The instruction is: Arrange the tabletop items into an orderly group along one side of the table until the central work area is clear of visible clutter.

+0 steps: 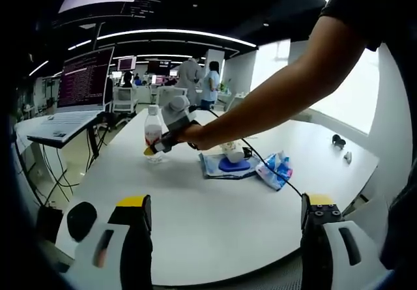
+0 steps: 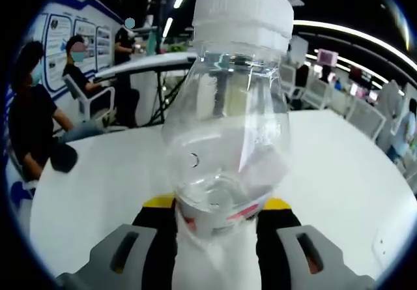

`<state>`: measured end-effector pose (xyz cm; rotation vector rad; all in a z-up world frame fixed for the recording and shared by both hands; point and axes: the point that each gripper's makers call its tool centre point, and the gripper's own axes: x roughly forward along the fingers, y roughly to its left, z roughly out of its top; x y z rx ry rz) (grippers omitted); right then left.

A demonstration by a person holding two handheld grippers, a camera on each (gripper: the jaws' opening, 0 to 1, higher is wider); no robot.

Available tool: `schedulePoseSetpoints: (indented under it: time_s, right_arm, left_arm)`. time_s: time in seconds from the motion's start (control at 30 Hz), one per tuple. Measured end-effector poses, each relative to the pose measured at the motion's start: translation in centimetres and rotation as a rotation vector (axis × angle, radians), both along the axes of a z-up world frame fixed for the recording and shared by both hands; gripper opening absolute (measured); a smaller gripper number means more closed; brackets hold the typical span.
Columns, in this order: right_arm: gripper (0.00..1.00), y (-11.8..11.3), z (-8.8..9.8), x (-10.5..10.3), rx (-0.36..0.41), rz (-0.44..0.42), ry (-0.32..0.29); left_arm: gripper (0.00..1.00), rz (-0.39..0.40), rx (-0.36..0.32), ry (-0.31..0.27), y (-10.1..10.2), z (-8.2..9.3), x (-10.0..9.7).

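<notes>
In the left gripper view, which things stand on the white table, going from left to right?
Clear bottle with a white cap, held by the right gripper → blue cloth → blue-and-pink packet → small dark object near the far edge.

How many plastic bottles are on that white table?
1: the clear bottle with a white cap, standing near the table's far left edge, between the right gripper's jaws. Others may be hidden.
</notes>
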<state>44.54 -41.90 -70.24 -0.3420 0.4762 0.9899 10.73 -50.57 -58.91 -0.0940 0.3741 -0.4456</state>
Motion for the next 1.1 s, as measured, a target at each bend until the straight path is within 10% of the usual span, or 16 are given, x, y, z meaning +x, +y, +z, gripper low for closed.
schedulePoseSetpoints:
  time_s: [1.1]
  right_arm:
    - [0.59,-3.6,1.2,-0.9,0.027,-0.086,0.032]
  left_arm:
    - [0.97,0.02,-0.033,-0.016,0.4,0.5,0.0]
